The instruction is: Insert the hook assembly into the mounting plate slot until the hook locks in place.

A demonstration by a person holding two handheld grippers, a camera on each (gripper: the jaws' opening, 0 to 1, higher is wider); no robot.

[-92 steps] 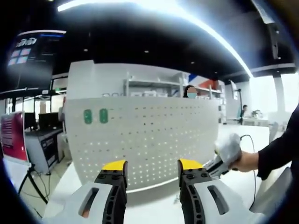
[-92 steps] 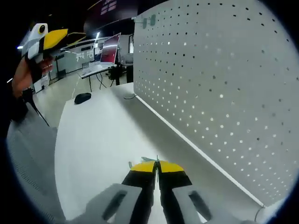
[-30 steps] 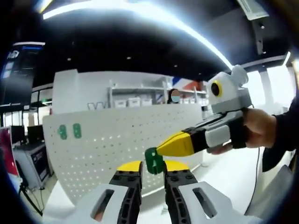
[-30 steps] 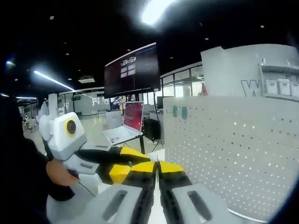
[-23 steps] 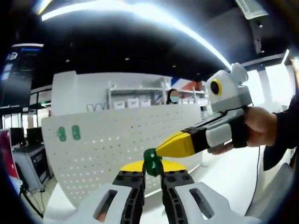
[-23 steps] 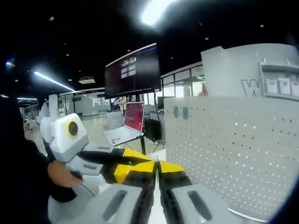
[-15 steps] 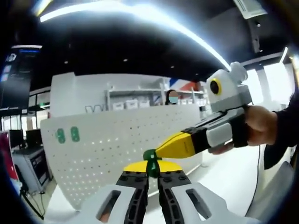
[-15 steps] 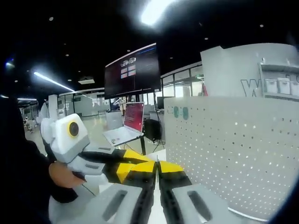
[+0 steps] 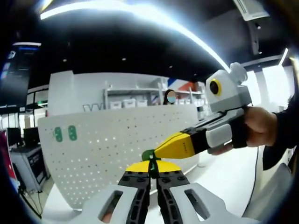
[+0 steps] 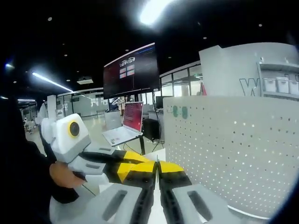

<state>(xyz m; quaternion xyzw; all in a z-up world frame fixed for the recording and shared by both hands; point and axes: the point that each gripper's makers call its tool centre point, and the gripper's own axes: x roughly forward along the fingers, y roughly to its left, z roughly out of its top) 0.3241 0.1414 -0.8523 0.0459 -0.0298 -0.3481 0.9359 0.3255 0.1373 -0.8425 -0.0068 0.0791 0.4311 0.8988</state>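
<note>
- Left gripper view is showing the left gripper [image 9: 150, 166] with its jaws drawn nearly together, pinching a small green hook [image 9: 148, 156] at the yellow tips.
- The right gripper [image 9: 161, 150] is coming in from the right, held in a hand [image 9: 258, 129]; its yellow tips are touching the same hook, and I cannot tell from here whether they are gripping it or only meeting it.
- The hook is sitting in the air in front of the white pegboard [image 9: 117, 149], well apart from it; two green pieces [image 9: 64, 133] are already sitting near the board's upper left.
- Judging by its size, the hook is probably light, stiff plastic, easy to twist in a pinch, so gripping its flat body and leaving the locking end free seems wise.
- Its long axis is looking roughly upright here, though too little is showing to say which way it points.
- Right gripper view is showing the right gripper [image 10: 157, 167] with its jaws pressed together; the hook is hidden between them.
- The left gripper [image 10: 120, 162] is reaching in from the left, touching the right one's tips.
- The pegboard [image 10: 233, 154] is standing to the right.
</note>
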